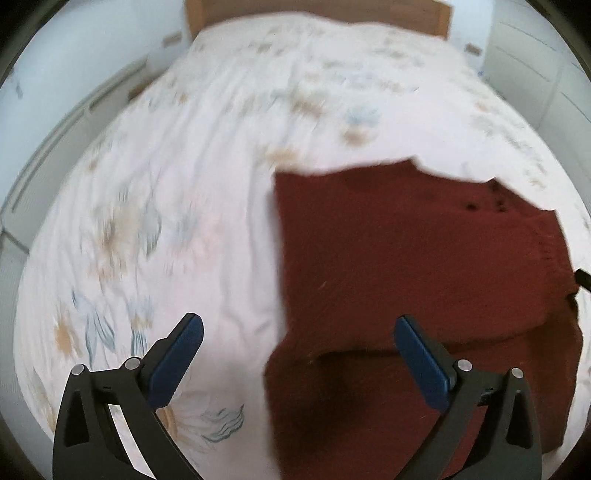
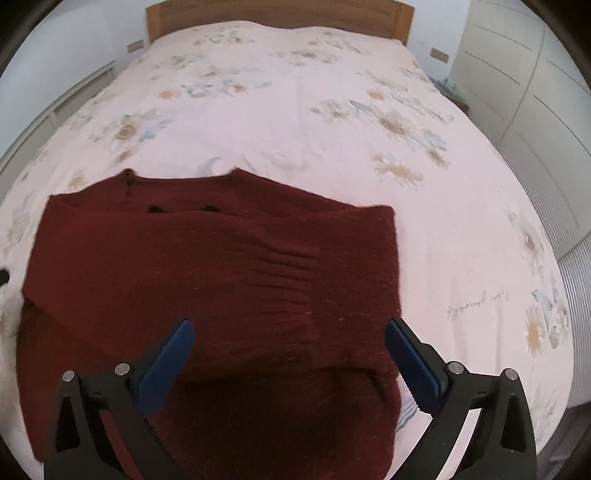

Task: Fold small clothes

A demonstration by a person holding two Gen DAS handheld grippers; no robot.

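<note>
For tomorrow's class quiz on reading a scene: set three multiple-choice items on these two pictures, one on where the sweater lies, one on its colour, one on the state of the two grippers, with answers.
1. Where does the sweater lie?
A. On the bed cover
B. On a chair
C. On the floor

2. What colour is the sweater?
A. Navy
B. Dark red
C. Grey

3. How do the left gripper and right gripper stand?
A. Both shut on the sweater
B. One open, one shut
C. Both open, holding nothing

Answers:
1 A: flowered bedding shows around the sweater, with the wooden headboard beyond.
2 B: the knit is dark red in both views.
3 C: each pair of blue fingers stands wide apart, with nothing clamped between.
</note>
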